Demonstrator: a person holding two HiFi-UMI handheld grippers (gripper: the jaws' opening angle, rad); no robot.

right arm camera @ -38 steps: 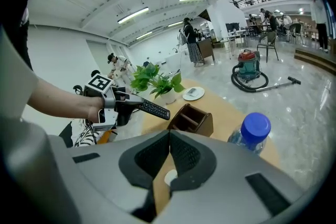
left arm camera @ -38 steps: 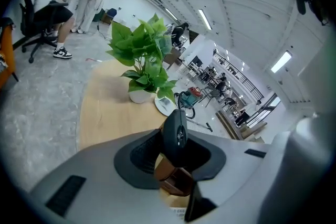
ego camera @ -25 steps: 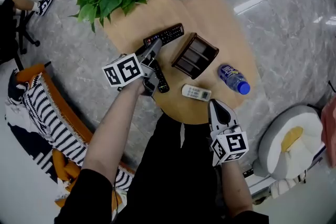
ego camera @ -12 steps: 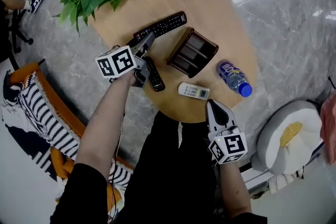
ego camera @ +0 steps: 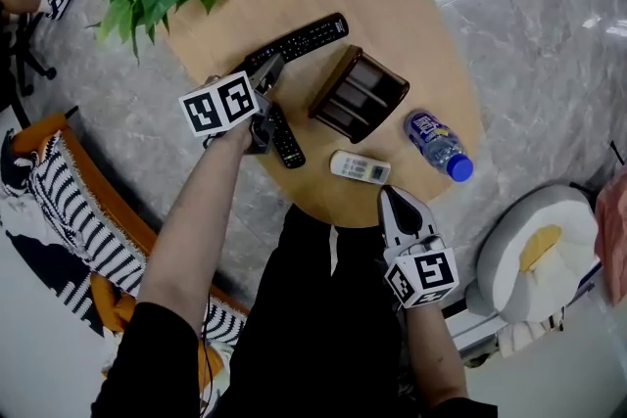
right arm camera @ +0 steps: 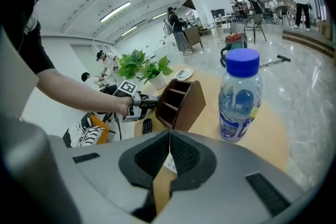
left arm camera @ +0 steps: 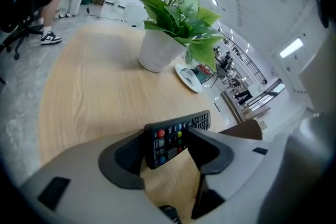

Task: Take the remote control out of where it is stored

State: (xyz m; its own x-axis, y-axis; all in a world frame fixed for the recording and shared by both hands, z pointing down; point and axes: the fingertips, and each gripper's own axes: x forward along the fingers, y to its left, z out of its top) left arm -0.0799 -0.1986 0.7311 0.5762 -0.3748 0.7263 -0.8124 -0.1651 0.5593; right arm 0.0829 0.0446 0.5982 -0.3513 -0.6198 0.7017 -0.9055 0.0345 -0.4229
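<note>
Apparently the remote control (left arm camera: 178, 134) lay on the table (left arm camera: 94, 92), lower centre of the left gripper view, outside the holder (ego camera: 358, 95). My left gripper (left arm camera: 167, 140) had just opened wide around it, and the right gripper (right arm camera: 169, 157) was closed, empty. Release step, I judged; next, lift clear.

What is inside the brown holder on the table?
In the brown holder only the dividers show. The visible compartments look empty, with no remote control inside. Their deepest parts are dark and partly covered by the walls, so these cannot be checked.
</note>
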